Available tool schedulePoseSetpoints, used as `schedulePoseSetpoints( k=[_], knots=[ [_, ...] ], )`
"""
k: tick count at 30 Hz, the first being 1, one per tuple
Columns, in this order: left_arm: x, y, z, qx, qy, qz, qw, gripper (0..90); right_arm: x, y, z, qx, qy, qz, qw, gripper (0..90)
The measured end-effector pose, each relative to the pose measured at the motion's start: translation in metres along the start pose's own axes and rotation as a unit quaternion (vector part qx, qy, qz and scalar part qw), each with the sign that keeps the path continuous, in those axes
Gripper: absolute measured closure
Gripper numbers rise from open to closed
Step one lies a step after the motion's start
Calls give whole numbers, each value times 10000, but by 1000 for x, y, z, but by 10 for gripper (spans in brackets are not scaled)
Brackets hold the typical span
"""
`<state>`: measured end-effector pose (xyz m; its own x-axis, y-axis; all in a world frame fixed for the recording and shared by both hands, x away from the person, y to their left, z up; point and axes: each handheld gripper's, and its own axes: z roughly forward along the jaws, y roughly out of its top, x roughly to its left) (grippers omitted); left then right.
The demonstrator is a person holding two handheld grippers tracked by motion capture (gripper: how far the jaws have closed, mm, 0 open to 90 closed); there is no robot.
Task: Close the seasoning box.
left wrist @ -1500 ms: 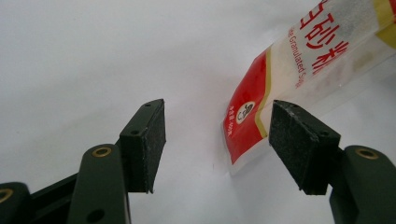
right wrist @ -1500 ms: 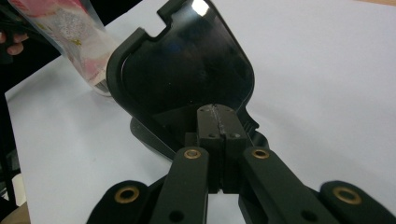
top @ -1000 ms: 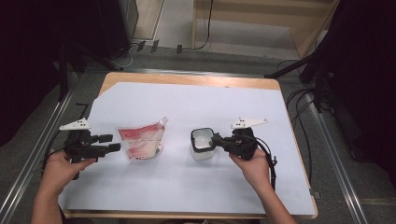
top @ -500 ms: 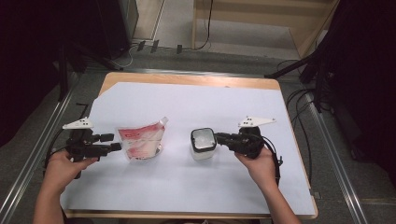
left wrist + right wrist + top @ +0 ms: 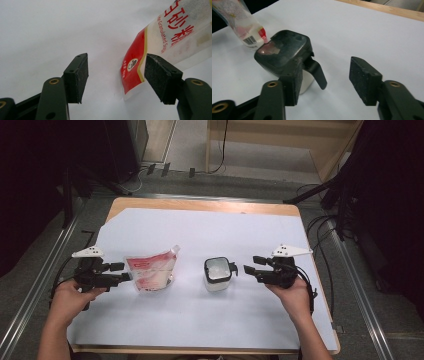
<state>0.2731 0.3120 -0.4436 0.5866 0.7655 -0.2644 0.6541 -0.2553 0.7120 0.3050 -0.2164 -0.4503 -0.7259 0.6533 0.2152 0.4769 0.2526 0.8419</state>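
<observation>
Two grippers spread wide, left gripper [image 5: 121,272] at red sugar pouch [image 5: 151,271]; right gripper [image 5: 251,265] beside black-lidded jar [image 5: 217,273]

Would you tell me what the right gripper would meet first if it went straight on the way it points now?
Most likely the black handle of the small lidded container: the right gripper points at it with jaws open, though depth is hard to judge.

Left gripper [image 5: 121,271] beside sugar pouch [image 5: 150,270] | right gripper [image 5: 250,265] near lidded jar [image 5: 218,273] | white table cover [image 5: 200,230]
</observation>
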Motion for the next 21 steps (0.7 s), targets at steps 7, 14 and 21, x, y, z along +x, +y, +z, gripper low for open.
schedulePoseSetpoints(
  k=[7, 14, 21],
  knots=[
    [0, 3, 3, 6, 28, 36, 10000, 371, -14, -11, -7, -47, -6, 196, 9998, 343],
    [0, 6, 6, 2, 48, 58, 10000, 365, -22, -27, -8, -96, -392, 98, 9991, 282],
    [1, 10, 12, 68, 40, 133, 9999, 361, -30, -43, -5, 126, -733, 56, 9972, 218]
  ],
)
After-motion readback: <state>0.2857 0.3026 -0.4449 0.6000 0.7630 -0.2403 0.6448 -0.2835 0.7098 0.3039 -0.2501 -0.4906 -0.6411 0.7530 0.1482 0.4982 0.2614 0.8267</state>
